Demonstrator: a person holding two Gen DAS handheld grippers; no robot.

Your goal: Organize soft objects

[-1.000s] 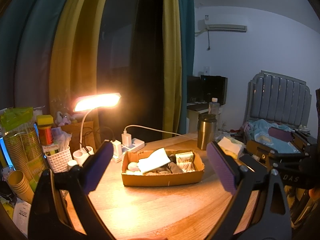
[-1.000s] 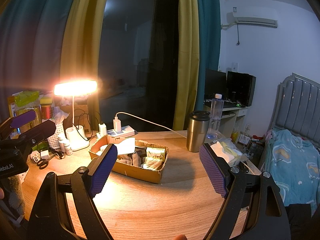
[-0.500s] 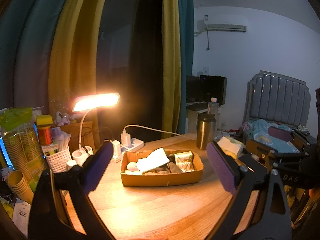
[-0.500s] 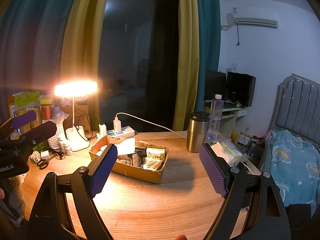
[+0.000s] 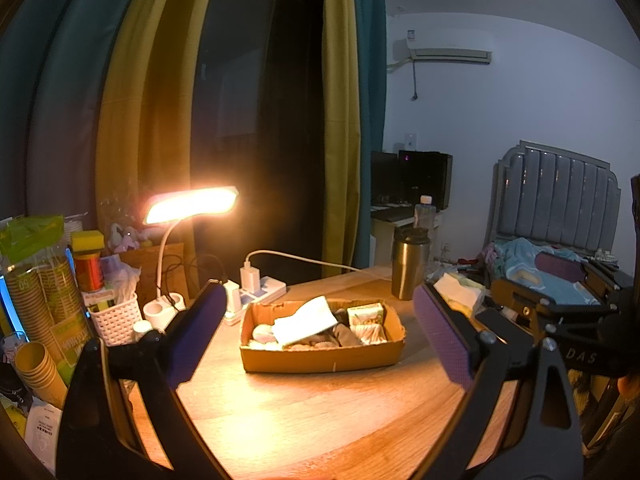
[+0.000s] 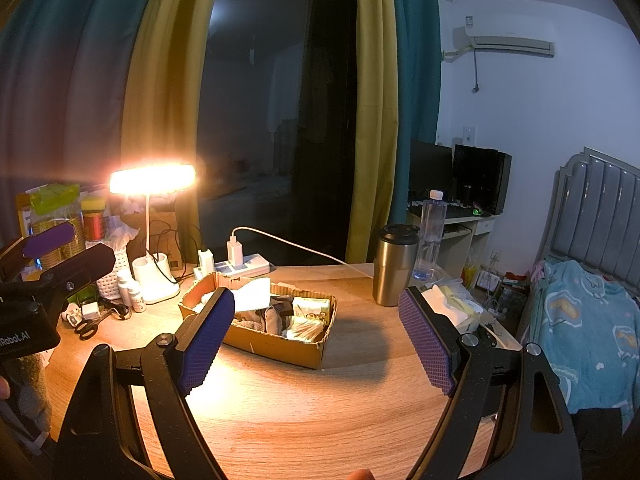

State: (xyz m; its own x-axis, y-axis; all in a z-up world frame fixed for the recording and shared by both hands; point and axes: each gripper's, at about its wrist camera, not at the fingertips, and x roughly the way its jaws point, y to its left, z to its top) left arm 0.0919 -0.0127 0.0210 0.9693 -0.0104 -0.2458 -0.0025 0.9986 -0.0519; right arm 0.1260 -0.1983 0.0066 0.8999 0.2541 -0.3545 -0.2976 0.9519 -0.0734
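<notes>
Both hand-held grippers, left (image 5: 322,334) and right (image 6: 316,338), hover spread wide (empty) facing the cardboard box (image 5: 324,358).

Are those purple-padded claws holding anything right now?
Nothing. The left gripper and right gripper are both open and empty above the wooden table; the shallow cardboard box sits untouched.

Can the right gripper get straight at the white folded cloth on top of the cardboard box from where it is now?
Probably yes. The right gripper is open and empty, the white folded cloth lies uncovered atop the cardboard box, and only bare wooden table lies between. The steel tumbler stands off to the side.
</notes>
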